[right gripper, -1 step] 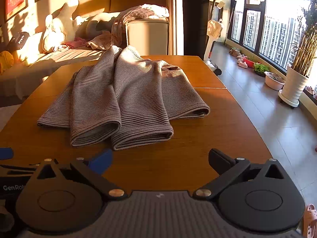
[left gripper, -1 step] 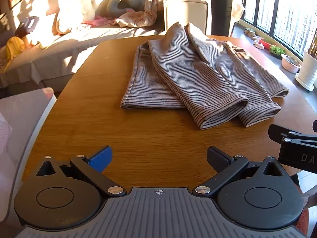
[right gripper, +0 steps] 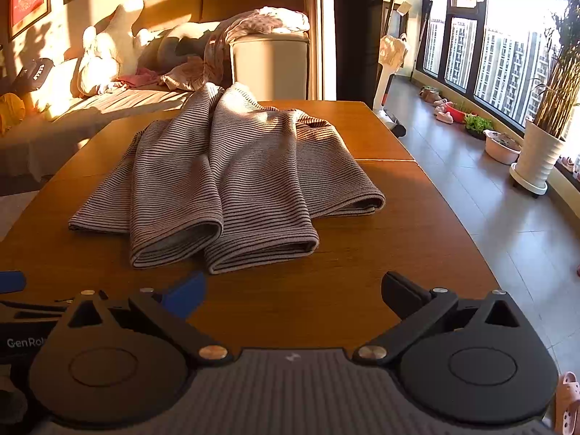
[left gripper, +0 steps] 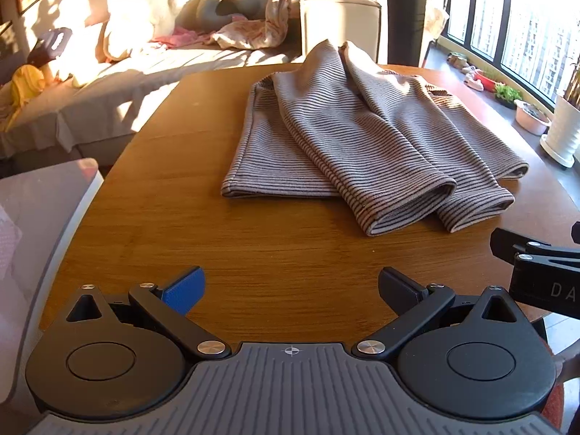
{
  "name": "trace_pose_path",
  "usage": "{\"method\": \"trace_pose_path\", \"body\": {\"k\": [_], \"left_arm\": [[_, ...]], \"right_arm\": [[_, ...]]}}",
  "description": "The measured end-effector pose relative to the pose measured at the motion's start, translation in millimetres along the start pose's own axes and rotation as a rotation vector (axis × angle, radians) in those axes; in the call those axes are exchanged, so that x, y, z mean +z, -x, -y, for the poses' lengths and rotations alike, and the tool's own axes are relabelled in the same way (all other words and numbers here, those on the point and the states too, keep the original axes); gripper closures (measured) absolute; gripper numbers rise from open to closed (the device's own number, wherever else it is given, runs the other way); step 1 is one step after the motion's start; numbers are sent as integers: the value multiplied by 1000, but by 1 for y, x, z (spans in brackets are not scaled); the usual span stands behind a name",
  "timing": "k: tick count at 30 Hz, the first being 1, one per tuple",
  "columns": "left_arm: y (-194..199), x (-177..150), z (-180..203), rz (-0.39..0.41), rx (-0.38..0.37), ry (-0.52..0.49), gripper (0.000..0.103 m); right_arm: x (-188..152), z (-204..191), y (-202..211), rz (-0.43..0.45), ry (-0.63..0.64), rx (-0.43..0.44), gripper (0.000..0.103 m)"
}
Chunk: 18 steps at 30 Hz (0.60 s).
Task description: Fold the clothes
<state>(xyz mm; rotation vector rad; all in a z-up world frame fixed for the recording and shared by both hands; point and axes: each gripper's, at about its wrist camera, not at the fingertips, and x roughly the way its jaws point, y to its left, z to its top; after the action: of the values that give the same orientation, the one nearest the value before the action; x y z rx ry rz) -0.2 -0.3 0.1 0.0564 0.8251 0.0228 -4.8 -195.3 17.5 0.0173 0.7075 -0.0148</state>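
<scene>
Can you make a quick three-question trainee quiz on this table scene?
1. True or false: the left gripper grips the striped garment.
2. What does the garment lie on? A table; B sofa; C floor.
3. The right gripper is ____ (open or shut).

Key: 1 false; 2 A; 3 open.

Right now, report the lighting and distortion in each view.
Left wrist view: warm low sun washes out the sofa; fisheye bows the table edge. Right wrist view: window glare at right, sunlit patch on the striped garment, its near folds shaded; both sharp.
</scene>
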Motion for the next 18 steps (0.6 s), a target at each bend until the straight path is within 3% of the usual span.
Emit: {"method": "trace_pose_path", "body": {"k": [5,7,18], "left_arm": [[2,-3,7,25,32,-8,0],[2,0,-5,18,-12,36,0],[-2,-3,-4,32,-7,20,0]], "right_arm": [[-1,-2,3,17,24,-3,0],[-4,-2,5,17,25,-7,0],[-6,-3,-7,-32,21,-30,0]]}}
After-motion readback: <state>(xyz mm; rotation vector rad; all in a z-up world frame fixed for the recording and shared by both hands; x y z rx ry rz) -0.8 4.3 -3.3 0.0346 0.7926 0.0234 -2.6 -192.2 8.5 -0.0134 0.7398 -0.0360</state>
